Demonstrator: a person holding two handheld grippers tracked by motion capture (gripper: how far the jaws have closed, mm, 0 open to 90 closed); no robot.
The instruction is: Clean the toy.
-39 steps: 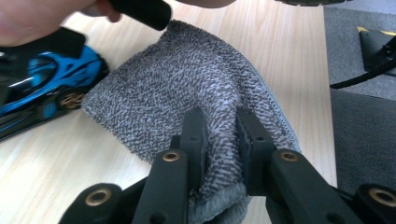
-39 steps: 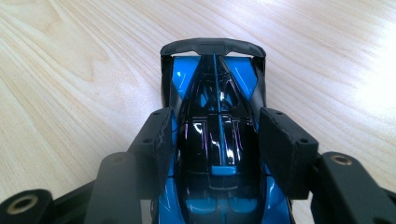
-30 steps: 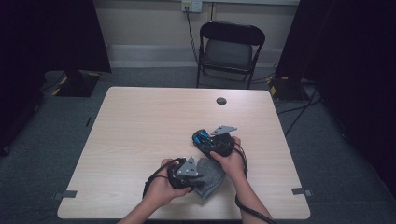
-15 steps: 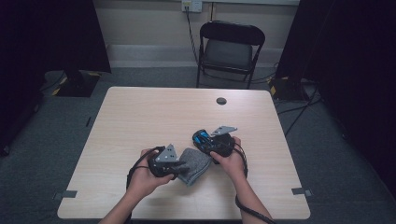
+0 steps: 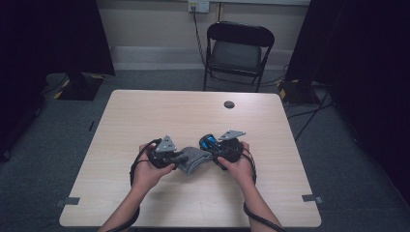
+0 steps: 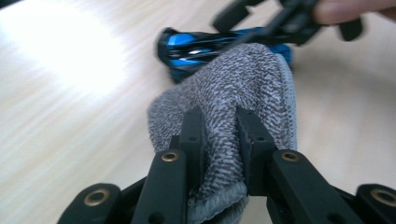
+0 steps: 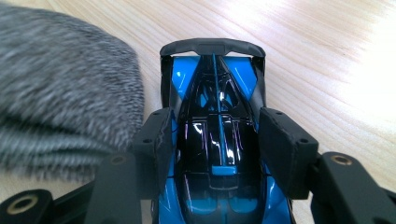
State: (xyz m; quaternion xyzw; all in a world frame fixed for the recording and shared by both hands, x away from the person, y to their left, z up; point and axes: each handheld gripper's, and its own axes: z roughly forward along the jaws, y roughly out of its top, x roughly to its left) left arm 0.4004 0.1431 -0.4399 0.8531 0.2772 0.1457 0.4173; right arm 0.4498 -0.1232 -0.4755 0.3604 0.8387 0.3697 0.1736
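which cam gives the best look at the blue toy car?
The right gripper view: the blue toy car sits close and sharp between the right claw, whose pads press its sides. The left gripper view shows part of it, blurred, behind the grey cloth. The high view shows a small blue patch.

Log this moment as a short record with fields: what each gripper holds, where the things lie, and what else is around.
left gripper: shut on the grey cloth, pinching a fold near its hem
right gripper: shut on the blue toy car, jaws on its two sides
cloth and car: side by side at the near middle of the table
table: light wood, a small dark round piece near its far edge
behind the table: a black folding chair
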